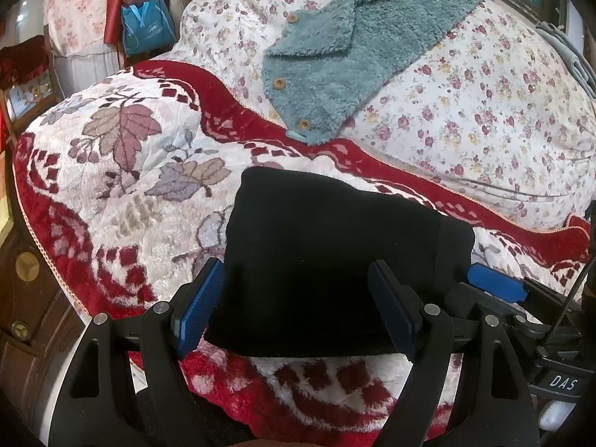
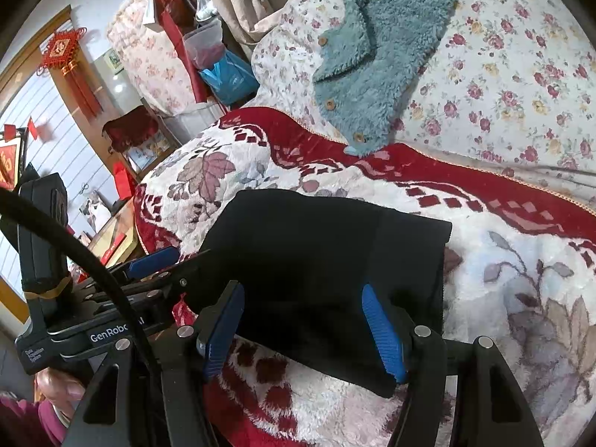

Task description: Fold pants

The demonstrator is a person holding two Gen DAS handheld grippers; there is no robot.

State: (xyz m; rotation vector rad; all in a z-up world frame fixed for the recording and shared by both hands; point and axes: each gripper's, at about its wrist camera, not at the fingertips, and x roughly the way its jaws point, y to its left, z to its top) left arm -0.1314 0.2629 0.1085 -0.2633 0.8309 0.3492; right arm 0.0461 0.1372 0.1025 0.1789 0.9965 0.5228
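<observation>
Black pants folded into a compact block on a red-and-white plush blanket, both grippers spread apart at its near edge.

Left wrist view: the left gripper [image 1: 296, 309] stands wide apart, its blue pads straddling the near part of the black pants [image 1: 335, 260]; the left pad [image 1: 197, 309] sits just beside the pants' left edge, the right pad over the dark cloth, and nothing is clamped. The right gripper's blue finger shows at the pants' right corner. Open blanket [image 1: 123, 171] lies to the left and beyond; a teal fleece garment [image 1: 335, 63] lies well apart on the floral quilt [image 1: 484, 119].

Right wrist view: the right gripper [image 2: 303, 329] is likewise spread, both pads over the pants' [image 2: 316, 260] near edge, gripping nothing. The left gripper [image 2: 156, 260] sits at the pants' left side. Bare blanket [image 2: 521, 279] stretches to the right.
</observation>
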